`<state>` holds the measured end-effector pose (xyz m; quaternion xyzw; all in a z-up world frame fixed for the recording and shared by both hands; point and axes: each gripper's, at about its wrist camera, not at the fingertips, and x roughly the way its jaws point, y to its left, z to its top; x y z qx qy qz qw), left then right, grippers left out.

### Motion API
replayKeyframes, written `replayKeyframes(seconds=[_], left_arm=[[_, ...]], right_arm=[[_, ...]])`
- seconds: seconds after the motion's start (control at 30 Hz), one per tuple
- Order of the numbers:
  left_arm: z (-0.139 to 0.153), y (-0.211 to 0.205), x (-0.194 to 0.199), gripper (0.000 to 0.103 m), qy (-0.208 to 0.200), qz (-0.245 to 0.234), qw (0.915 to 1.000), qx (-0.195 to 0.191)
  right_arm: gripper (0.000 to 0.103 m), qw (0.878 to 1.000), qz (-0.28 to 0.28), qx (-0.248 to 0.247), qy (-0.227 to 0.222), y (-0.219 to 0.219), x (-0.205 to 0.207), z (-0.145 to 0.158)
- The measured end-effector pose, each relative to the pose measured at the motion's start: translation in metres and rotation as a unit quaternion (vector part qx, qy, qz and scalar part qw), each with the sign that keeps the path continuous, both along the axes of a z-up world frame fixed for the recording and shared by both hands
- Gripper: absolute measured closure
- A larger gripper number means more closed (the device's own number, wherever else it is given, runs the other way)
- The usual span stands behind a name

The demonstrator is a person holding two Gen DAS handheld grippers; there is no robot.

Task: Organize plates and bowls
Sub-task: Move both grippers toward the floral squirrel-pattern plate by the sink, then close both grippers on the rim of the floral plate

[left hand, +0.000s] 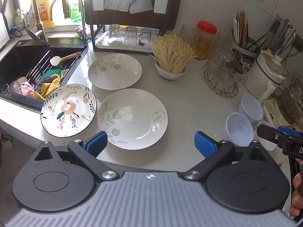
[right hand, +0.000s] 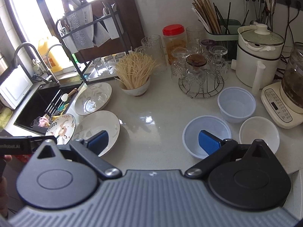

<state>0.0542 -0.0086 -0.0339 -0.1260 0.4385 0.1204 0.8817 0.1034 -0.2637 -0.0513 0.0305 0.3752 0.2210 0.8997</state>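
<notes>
Three plates lie on the pale counter: a near white leaf-print plate (left hand: 132,118) (right hand: 98,130), a far matching plate (left hand: 115,71) (right hand: 93,98), and a colourful floral plate (left hand: 69,110) (right hand: 61,128) by the sink edge. To the right stand two translucent plastic bowls (right hand: 206,135) (right hand: 236,106) and a small white bowl (right hand: 259,135). My left gripper (left hand: 151,143) hovers open over the near plate's front rim, holding nothing. My right gripper (right hand: 154,141) is open above bare counter, its right finger over the nearest plastic bowl. The plastic bowls (left hand: 239,129) (left hand: 251,107) also show in the left wrist view.
A black sink (left hand: 28,64) with a roll-up rack and cloths lies at left. A bowl of dried noodles (left hand: 171,58), a red-lidded jar (right hand: 173,41), a wire rack of glasses (right hand: 200,71), a white pot (right hand: 258,56) and a kettle base (right hand: 280,107) crowd the back and right.
</notes>
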Motion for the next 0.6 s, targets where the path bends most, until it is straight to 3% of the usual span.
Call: replayKeyframes(seconds=[0.27, 0.6], left_arm=[[-0.004, 0.017, 0.011, 0.003, 0.000, -0.007, 0.9999, -0.011], [-0.005, 0.073, 0.023, 0.003, 0.001, -0.049, 0.9987, -0.011]], right_arm=[[0.000, 1.000, 0.004, 0.003, 0.003, 0.008, 0.005, -0.004], [0.000, 0.999, -0.044, 0.023, 0.018, 0.048, 0.014, -0.011]])
